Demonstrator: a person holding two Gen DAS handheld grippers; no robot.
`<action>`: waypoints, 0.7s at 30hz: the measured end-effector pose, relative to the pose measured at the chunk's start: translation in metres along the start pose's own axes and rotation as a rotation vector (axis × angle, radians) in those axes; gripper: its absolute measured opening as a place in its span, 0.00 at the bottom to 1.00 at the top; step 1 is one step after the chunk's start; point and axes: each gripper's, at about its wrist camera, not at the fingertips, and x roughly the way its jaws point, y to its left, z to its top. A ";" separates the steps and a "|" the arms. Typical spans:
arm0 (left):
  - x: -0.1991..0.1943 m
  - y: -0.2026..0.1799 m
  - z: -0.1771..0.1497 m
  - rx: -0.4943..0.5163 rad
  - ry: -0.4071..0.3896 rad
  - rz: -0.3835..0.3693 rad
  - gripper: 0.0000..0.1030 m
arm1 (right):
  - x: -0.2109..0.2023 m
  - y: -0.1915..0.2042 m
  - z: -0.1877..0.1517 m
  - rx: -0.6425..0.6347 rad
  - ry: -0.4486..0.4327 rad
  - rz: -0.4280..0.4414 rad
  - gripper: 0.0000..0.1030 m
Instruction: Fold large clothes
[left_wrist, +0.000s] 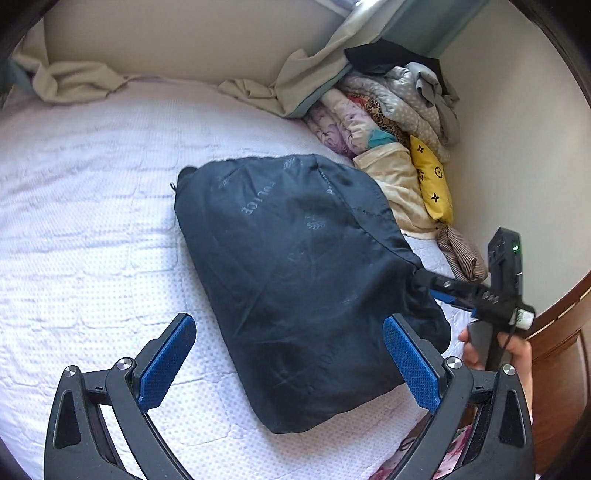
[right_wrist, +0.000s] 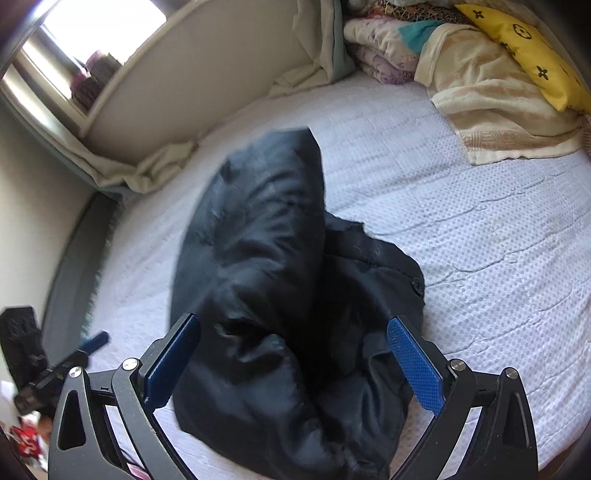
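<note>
A dark navy jacket (left_wrist: 295, 266) lies folded into a bulky bundle on the white quilted bed (left_wrist: 81, 206), its shiny lining with faint printed letters facing up. My left gripper (left_wrist: 295, 356) hovers open over the bundle's near end, right pad (left_wrist: 412, 363) at the cloth's edge and left pad (left_wrist: 170, 363) over bare sheet. In the right wrist view the jacket (right_wrist: 258, 258) bulges up between the fingers of my open right gripper (right_wrist: 293, 360); a button (right_wrist: 417, 285) shows on the lower layer. In the left wrist view a hand (left_wrist: 495, 350) holds the right gripper (left_wrist: 439, 286), its tips at the jacket's right edge.
A heap of blankets and clothes (left_wrist: 391, 103) fills the far right corner, with a yellow pillow (left_wrist: 432, 181), a cream towel (left_wrist: 395, 184) and a striped cloth (left_wrist: 461, 254). Wooden bed frame (left_wrist: 557, 350) at right. Beige sheet (left_wrist: 74, 79) bunched along the headboard. Window (right_wrist: 88, 40).
</note>
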 end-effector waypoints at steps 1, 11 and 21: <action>0.002 0.001 -0.001 -0.005 0.006 -0.004 0.99 | 0.006 -0.002 -0.001 -0.004 0.015 -0.022 0.97; 0.031 0.029 -0.002 -0.139 0.110 -0.089 0.99 | 0.066 -0.062 -0.016 0.158 0.202 0.028 0.98; 0.071 0.051 -0.008 -0.287 0.233 -0.188 0.99 | 0.097 -0.097 -0.027 0.304 0.263 0.241 1.00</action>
